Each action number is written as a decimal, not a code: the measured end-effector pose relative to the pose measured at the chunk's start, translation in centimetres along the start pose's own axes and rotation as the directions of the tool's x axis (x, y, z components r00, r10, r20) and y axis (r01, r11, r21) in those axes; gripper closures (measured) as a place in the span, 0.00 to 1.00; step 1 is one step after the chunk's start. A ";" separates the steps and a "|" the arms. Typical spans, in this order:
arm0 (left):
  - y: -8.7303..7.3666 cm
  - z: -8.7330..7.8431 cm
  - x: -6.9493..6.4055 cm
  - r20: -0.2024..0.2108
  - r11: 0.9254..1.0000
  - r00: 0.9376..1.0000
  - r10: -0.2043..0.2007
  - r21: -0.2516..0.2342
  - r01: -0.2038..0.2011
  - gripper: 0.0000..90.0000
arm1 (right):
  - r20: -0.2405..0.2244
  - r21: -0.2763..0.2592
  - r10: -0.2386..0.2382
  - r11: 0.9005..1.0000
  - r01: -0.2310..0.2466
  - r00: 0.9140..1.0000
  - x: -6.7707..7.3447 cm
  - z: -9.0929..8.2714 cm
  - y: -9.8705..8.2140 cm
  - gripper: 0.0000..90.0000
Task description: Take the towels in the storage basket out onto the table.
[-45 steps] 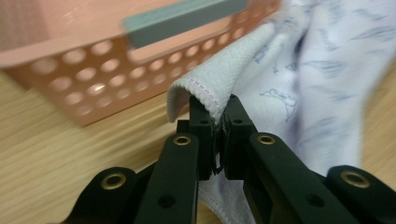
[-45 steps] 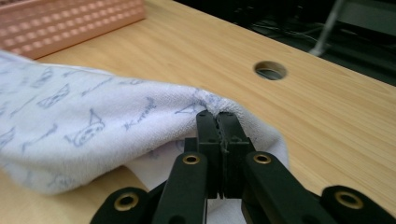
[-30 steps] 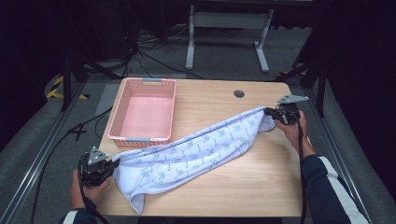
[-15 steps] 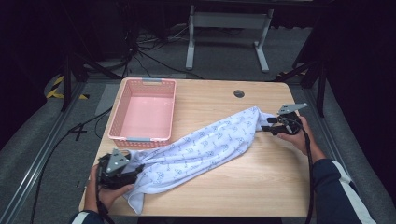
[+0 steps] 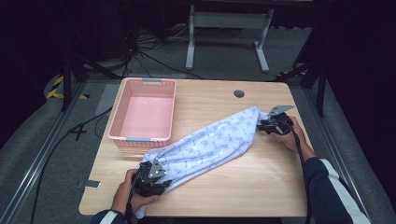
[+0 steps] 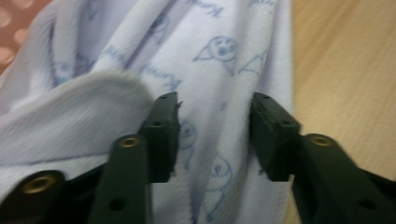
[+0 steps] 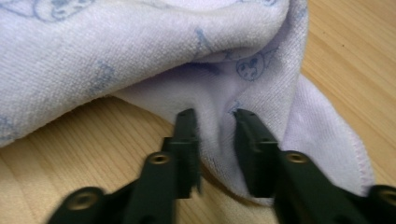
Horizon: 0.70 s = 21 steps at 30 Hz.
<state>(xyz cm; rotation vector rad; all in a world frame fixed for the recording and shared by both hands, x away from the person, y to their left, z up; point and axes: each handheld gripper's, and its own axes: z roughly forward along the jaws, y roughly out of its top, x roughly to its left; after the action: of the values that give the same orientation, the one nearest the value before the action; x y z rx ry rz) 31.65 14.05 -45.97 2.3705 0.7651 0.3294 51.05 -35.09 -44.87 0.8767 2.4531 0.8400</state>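
Fingers on both grippers stand apart with towel between them, closing down but not yet pinching, as far as I can read it. Left gripper [image 6: 212,135]: jaws well spread, a fold of the towel [image 5: 210,142] lying flat in the gap, neither pad [image 6: 161,135] visibly pressing the cloth. Right gripper [image 7: 215,149]: gap much narrower, a ridge of cloth puckered up between the pads [image 7: 187,140]; they flank it closely, yet I can't say they bite.

Both sets of jaws have just been closing, after a wider spread, with cloth in the gap each time. I judge this a re-grip: let go, shift along the edge, take hold afresh.

Towel lies bunched in a long diagonal roll across the table [image 5: 243,186], from the near left corner, where my left gripper [image 5: 152,179] sits on it, up to the far right end at my right gripper [image 5: 271,123]. One end per hand makes sense for lifting and spreading or folding it. Near end touches or overlaps the front rim of the pink basket [image 5: 142,139]; basket itself holds nothing.

Left gripper view is blurred, so the pad contact there stays uncertain.

Risk as I see it: left jaws over a flat layer may grab too thin a fold, or slip off.
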 end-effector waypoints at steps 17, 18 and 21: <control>-3.3 -7.4 6.0 -0.173 0.946 0.956 -0.236 -0.266 0.185 0.95 | -0.115 -0.298 0.049 0.951 -0.082 0.992 -2.6 -10.4 0.3 0.96; -3.6 -7.4 6.6 -0.178 0.942 0.949 -0.261 -0.262 0.210 0.95 | -0.106 -0.300 0.072 0.949 -0.101 0.992 -2.8 -10.6 0.3 0.96; -4.3 -7.1 7.7 -0.196 0.943 0.938 -0.285 -0.231 0.238 0.95 | -0.030 -0.269 0.148 0.951 -0.150 0.989 -3.6 -10.5 -0.2 0.96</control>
<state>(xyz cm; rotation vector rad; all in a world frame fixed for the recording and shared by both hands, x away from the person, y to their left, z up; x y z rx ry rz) 33.05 24.79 -42.80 2.0290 1.0879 0.5439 47.92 -41.82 -36.65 0.9635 2.2290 1.2022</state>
